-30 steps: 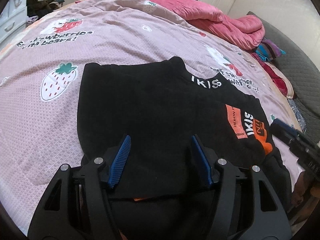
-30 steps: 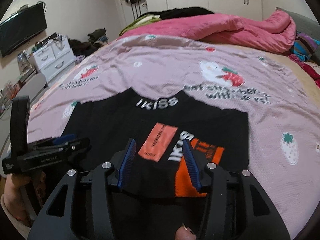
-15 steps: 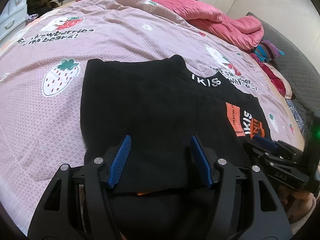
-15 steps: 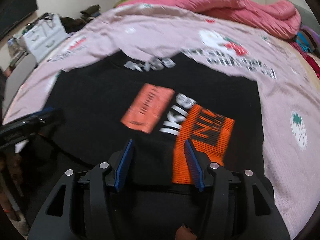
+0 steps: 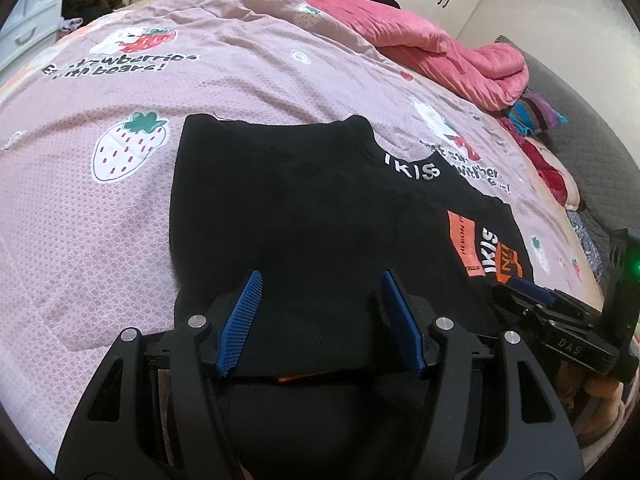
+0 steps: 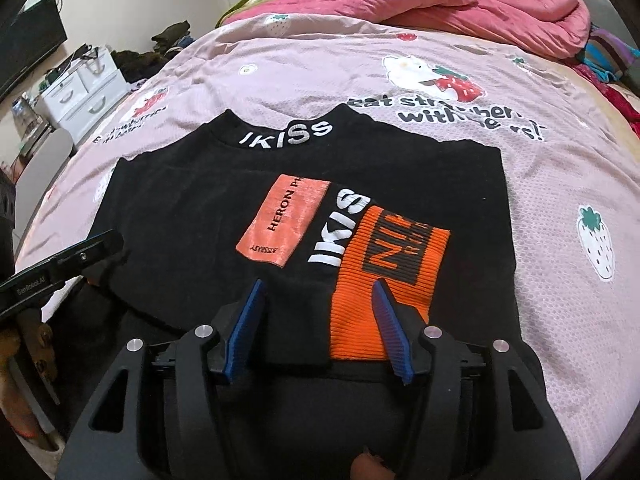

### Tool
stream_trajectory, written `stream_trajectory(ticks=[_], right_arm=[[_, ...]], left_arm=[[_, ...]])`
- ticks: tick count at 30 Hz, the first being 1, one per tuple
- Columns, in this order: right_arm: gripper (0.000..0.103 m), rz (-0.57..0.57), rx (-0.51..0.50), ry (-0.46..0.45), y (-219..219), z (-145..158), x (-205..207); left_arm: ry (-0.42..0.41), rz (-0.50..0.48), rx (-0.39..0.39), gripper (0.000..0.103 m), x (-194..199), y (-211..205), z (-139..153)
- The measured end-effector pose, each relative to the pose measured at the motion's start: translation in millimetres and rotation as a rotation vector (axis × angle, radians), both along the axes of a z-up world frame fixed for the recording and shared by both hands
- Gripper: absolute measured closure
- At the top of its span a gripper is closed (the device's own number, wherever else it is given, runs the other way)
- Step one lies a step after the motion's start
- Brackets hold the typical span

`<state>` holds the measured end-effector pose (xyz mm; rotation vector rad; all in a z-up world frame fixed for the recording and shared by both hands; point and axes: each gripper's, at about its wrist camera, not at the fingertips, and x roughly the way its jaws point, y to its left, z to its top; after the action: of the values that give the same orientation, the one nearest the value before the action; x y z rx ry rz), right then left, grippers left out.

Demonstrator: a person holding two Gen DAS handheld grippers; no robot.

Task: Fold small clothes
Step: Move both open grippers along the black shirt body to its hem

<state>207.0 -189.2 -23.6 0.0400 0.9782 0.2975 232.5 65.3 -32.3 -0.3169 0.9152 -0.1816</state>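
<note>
Both grippers, left (image 5: 320, 320) and right (image 6: 318, 326), hover level over the near hem of the black top (image 6: 200, 208), fingers apart, its collar reading "IKISS", orange patch "HERON"

Black top (image 6: 192, 216): "IKISS" in white on collar (image 6: 289, 135), well ahead of the right jaws; coral patch (image 6: 285, 220) reads "HERON P…" (rest cut off); white "IKIS" (image 6: 340, 232) beside it, just ahead of the jaws. Bedspread (image 6: 540, 184): "strawberries with bears!" (image 5: 120, 65) far ahead-left of left jaws. Right gripper (image 5: 568, 328) body: "DAS". Left gripper (image 6: 60, 268) body: "GenRobot.AI".
</note>
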Motion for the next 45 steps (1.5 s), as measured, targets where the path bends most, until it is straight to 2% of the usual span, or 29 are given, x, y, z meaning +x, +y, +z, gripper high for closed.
stream_trajectory(ticks=[2, 5, 8, 10, 14, 21, 24, 32, 45], right_arm=[[0.043, -0.005, 0.013, -0.003, -2.3, 2.2, -1.3], [0.042, -0.009, 0.032, -0.015, -4.7, 7.7, -3.8], [0.037, -0.010, 0.042, -0.031, -5.7, 13.9, -7.8], [0.036, -0.011, 0.046, -0.043, -6.0, 17.9, -10.7], [0.034, -0.013, 0.059, -0.059, -7.6, 24.2, -15.7], [0.024, -0.024, 0.091, -0.077, -12.5, 33.3, -21.7], [0.023, -0.025, 0.101, -0.083, -13.8, 36.6, -24.0], [0.016, -0.036, 0.110, -0.128, -15.9, 49.6, -34.7], [0.012, -0.043, 0.141, -0.173, -22.7, 60.3, -56.4]], left_arm=[[0.000, -0.004, 0.013, 0.047, -1.1, -2.1, 0.8], [-0.005, -0.003, 0.026, 0.043, -3.9, -4.2, 3.7], [-0.012, -0.005, 0.019, 0.038, -7.3, -4.9, 7.6], [-0.016, -0.004, 0.021, 0.037, -9.5, -4.4, 10.4], [-0.033, 0.007, 0.002, 0.029, -13.4, -1.6, 17.5], [-0.073, 0.034, 0.057, 0.016, -23.1, 1.1, 31.4], [-0.082, 0.034, 0.073, 0.010, -27.2, 1.1, 34.9], [-0.148, 0.064, 0.069, 0.009, -46.4, 6.7, 54.8], [-0.167, 0.067, 0.088, 0.009, -72.1, 1.9, 60.6]])
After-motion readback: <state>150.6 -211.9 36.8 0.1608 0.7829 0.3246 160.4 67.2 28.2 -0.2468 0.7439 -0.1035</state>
